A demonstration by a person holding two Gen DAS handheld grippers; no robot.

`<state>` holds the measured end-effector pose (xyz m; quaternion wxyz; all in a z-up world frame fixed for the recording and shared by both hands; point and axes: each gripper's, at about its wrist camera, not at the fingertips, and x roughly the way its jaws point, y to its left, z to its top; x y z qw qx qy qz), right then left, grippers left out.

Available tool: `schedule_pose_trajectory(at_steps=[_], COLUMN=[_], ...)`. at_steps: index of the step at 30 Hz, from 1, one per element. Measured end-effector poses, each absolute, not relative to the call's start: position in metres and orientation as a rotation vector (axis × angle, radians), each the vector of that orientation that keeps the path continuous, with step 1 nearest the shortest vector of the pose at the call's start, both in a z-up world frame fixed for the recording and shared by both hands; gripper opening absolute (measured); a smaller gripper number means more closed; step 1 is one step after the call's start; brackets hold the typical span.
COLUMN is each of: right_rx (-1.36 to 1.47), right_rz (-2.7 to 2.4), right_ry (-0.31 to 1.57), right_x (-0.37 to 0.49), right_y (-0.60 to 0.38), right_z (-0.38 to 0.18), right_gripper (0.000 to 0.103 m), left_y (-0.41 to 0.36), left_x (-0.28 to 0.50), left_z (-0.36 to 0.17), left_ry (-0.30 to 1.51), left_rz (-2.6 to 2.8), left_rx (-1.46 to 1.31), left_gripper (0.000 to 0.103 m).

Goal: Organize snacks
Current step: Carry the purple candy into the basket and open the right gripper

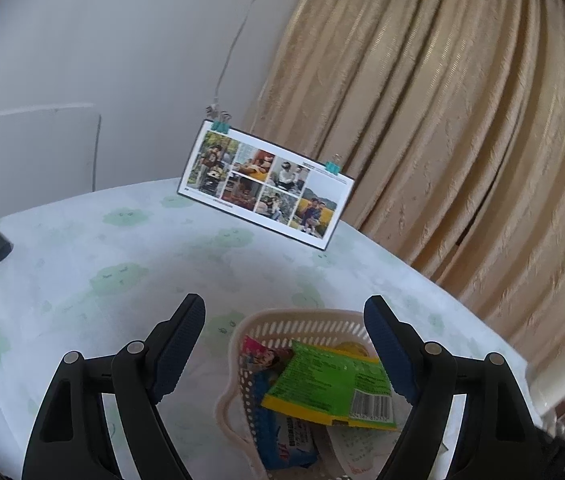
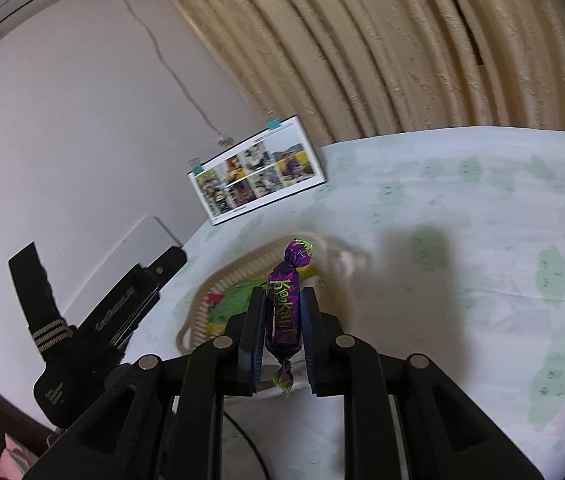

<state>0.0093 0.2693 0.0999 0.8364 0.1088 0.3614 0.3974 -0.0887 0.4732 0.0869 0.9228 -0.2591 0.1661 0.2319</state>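
We're pinching the purple candy [image 2: 283,312] lengthwise in the right gripper [image 2: 281,300]; the basket [image 2: 206,312] is lying just ahead-left; left gripper [image 1: 284,316] gaping empty.

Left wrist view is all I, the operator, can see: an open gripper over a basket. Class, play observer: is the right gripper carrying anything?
Observer: Yes, the right gripper is shut on a purple candy.
Operator: Where is it relative to the basket?
Observer: In the right wrist view the candy sits in front of the blurred basket, apparently above it.
Operator: Can it see my gripper?
Observer: Yes, the left gripper's black body shows at the left edge, beside the basket.
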Motion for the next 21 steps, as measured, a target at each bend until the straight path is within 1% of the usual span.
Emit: schedule_pose_trajectory(at_steps=[12,15,21], right_rx=[0.129,0.146,0.162], right_rz=[0.990,0.983,0.959], right_ry=[0.803,0.822,0.782], right_x=[-0.013,-0.008,-0.009], right_y=[0.324,0.324,0.310], right_z=[0.087,0.082,0.085], right_gripper=[0.019,0.036,0.036], left_y=[0.488,0.489,0.490], left_x=[-0.102,-0.101,-0.100], left_z=[0.086,0.086,0.086], left_ry=[0.303,0.307,0.308], left_rz=[0.516,0.518,0.517], left_rx=[-0.603,-0.607,-0.605], left_gripper=[0.082,0.082,0.082])
